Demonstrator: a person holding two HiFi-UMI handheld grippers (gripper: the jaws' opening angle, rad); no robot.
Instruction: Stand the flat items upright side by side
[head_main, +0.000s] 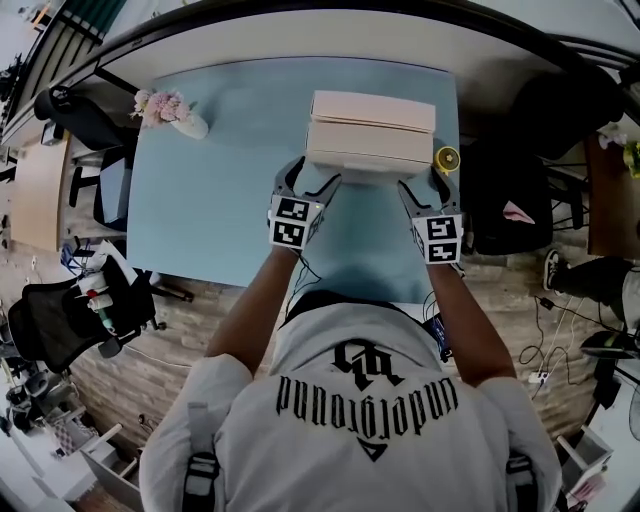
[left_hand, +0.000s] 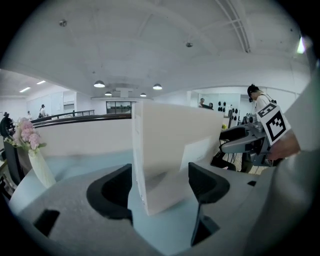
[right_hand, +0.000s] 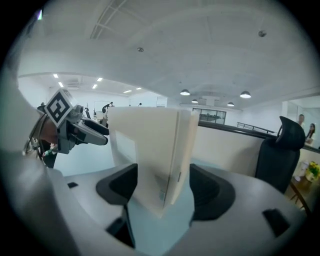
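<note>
Cream flat rectangular boxes (head_main: 370, 140), two of them, stand upright side by side with their faces together on the pale blue tabletop (head_main: 200, 220), toward its far right part. Your left gripper (head_main: 312, 178) brackets their left end and your right gripper (head_main: 422, 180) their right end. Both pairs of jaws are spread apart and clamp nothing. A small yellow round object (head_main: 447, 157) sits just right of the boxes. A white vase of pink flowers (head_main: 175, 112) is well apart, near the far left corner.
</note>
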